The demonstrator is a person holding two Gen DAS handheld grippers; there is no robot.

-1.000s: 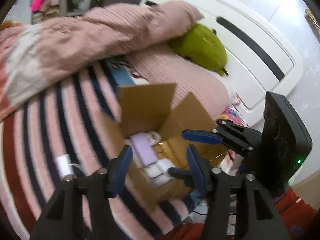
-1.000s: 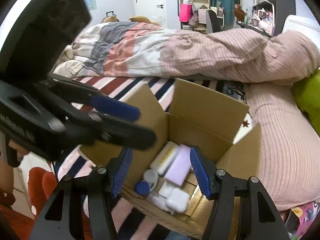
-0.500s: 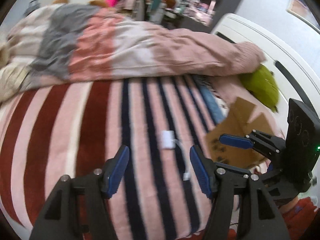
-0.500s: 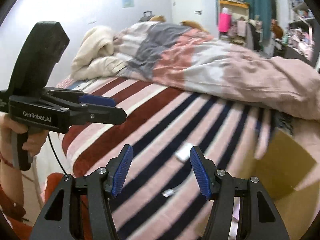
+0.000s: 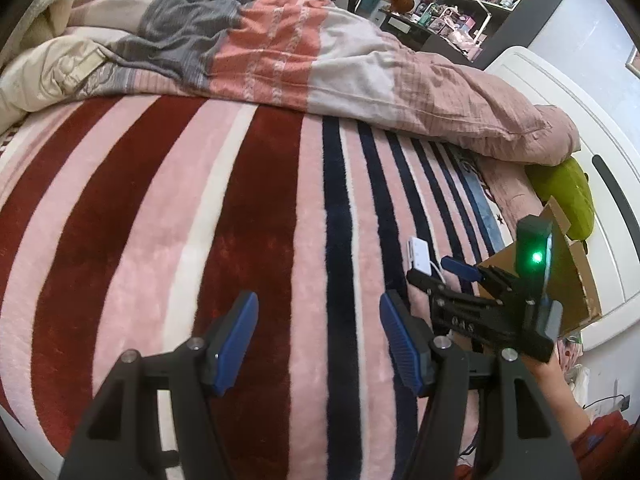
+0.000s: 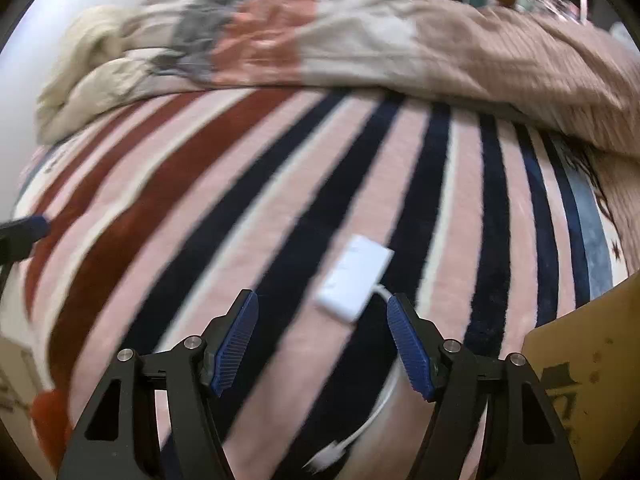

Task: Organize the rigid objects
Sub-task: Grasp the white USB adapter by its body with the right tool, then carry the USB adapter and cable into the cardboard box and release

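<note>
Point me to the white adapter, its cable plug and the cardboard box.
white adapter (image 6: 354, 278): right wrist view, middle of its flat top face.
cable plug (image 6: 324, 458): right wrist view, on the blurred white connector at the cable's end.
cardboard box (image 6: 592, 364): right wrist view, on its brown flap.

a striped blanket covers the bed, a rumpled duvet heaped along its far side, a green plush by the white headboard.

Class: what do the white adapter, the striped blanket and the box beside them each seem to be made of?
White adapter: smooth, probably plastic, with crisp edges and a thin cable.
Striped blanket: plush fleece, apparently; its nap looks fuzzy.
Box: brown cardboard, matte, with a raw-looking edge.
</note>
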